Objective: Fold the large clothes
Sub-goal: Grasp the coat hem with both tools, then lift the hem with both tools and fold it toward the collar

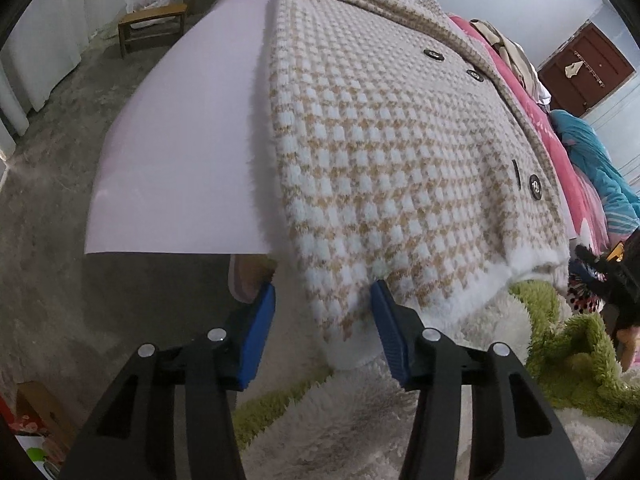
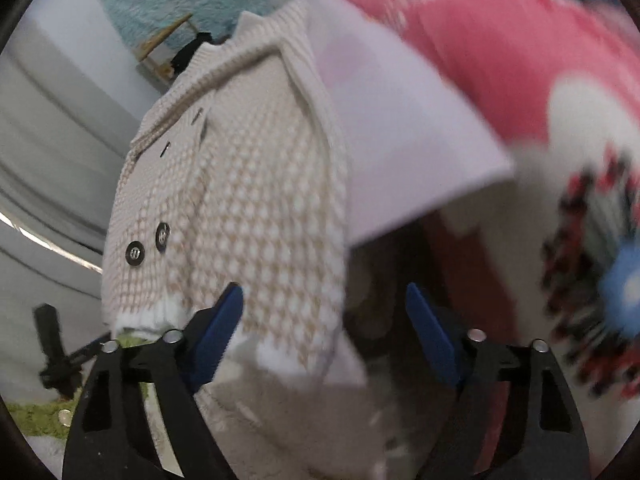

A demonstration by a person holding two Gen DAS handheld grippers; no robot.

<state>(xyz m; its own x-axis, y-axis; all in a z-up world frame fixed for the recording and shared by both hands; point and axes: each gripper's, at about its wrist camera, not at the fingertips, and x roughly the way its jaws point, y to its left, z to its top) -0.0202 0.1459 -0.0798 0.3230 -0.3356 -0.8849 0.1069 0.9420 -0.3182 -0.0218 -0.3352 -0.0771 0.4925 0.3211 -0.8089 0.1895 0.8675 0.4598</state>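
A fluffy beige-and-white check knit jacket (image 1: 380, 132) with black buttons lies flat on a pale pink tabletop (image 1: 180, 140); its white-trimmed hem hangs over the near edge. My left gripper (image 1: 323, 290) straddles the hem's left corner. The right blue pad (image 1: 384, 320) touches the fabric, while the left pad stands clear of it, so the jaws are open. In the blurred right wrist view the jacket (image 2: 240, 200) hangs the same way. My right gripper (image 2: 324, 292) is open wide around the hem's right corner, with the pads (image 2: 224, 320) not pressing on it.
A pink blanket (image 1: 532, 112) and blue cloth (image 1: 592, 152) lie beyond the jacket on the right. A green and white shaggy rug (image 1: 560, 340) covers the floor below. A wooden stool (image 1: 152, 26) stands at the back left on the concrete floor.
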